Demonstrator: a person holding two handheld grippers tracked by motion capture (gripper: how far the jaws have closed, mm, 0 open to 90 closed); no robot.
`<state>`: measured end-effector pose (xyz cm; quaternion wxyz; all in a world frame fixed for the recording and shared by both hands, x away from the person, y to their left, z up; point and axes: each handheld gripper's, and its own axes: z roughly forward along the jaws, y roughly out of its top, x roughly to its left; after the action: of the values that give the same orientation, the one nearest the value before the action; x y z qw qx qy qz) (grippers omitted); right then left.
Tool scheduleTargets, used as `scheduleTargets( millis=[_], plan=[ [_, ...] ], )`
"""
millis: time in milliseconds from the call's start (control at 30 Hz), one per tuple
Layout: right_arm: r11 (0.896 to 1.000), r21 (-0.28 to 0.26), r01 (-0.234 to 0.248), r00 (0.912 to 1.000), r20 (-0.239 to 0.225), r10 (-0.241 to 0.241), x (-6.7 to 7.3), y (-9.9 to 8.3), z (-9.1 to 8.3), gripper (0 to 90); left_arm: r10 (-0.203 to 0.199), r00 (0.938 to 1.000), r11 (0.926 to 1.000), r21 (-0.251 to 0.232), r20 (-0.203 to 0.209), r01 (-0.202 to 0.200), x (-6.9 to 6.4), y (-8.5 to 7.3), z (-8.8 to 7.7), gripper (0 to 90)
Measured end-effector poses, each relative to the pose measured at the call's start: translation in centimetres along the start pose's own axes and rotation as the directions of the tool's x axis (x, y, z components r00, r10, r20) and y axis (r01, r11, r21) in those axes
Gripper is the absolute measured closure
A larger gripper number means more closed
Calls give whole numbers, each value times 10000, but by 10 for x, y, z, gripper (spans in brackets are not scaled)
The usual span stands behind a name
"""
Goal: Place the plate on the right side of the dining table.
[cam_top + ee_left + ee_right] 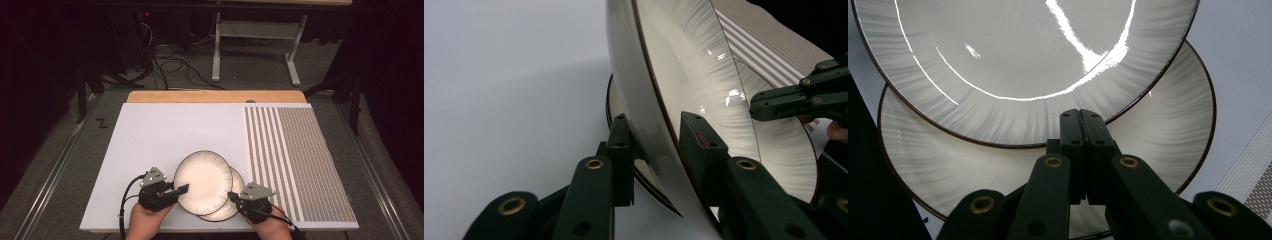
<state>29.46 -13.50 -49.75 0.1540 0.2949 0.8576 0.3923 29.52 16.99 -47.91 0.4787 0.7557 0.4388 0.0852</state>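
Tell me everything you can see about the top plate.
The top plate is round, glossy cream-white, apparently ceramic, with fine grey streaks radiating across its wide rim and a thin dark edge line. It overlaps the bottom plate, shifted left and away from the person. In the left gripper view it looks tilted, its left edge between the left tongs' jaws. The shut right tongs point at its right edge; contact is unclear.

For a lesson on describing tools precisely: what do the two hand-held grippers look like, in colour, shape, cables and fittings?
Each is black, built of jointed links with brass-coloured rivets, ending in two flat, narrow jaws. The left gripper and the right gripper each carry a grey three-cornered plate on top. A black cable trails in a loop from the left one, and another runs back from the right one. No sleeves show on the forearms.
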Motion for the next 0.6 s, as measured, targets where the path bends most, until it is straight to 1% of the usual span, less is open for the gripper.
scheduleTargets(
  millis=[33, 167, 200, 300, 467, 600],
  plan=[
    [10000, 12, 5, 10000, -14, -5, 0, 0, -1, 898, 25, 10000, 10000, -65, 30, -25, -1, 0, 0, 698],
    [9999, -87, 148, 9999, -75, -148, 0, 1, -3, 886, 349, 9994, 9990, -282, 12, -349, -4, 0, -1, 717],
    [9999, -65, 124, 9999, -87, -125, 0, 1, -4, 883, 399, 9992, 9988, -298, 16, -398, -4, 0, -1, 721],
    [9997, -228, 81, 9999, -134, -84, -1, 1, -7, 873, 536, 9985, 9974, -495, 117, -530, -5, 1, -2, 741],
    [9985, -544, 15, 9999, -150, -23, -5, 2, -16, 843, 893, 9959, 9923, -878, 175, -874, -10, 1, -4, 763],
    [9955, -923, -222, 9997, -102, 213, -11, 3, -26, 791, 1173, 9930, 9872, -1111, 168, -1147, -13, 0, -5, 772]
  ],
)
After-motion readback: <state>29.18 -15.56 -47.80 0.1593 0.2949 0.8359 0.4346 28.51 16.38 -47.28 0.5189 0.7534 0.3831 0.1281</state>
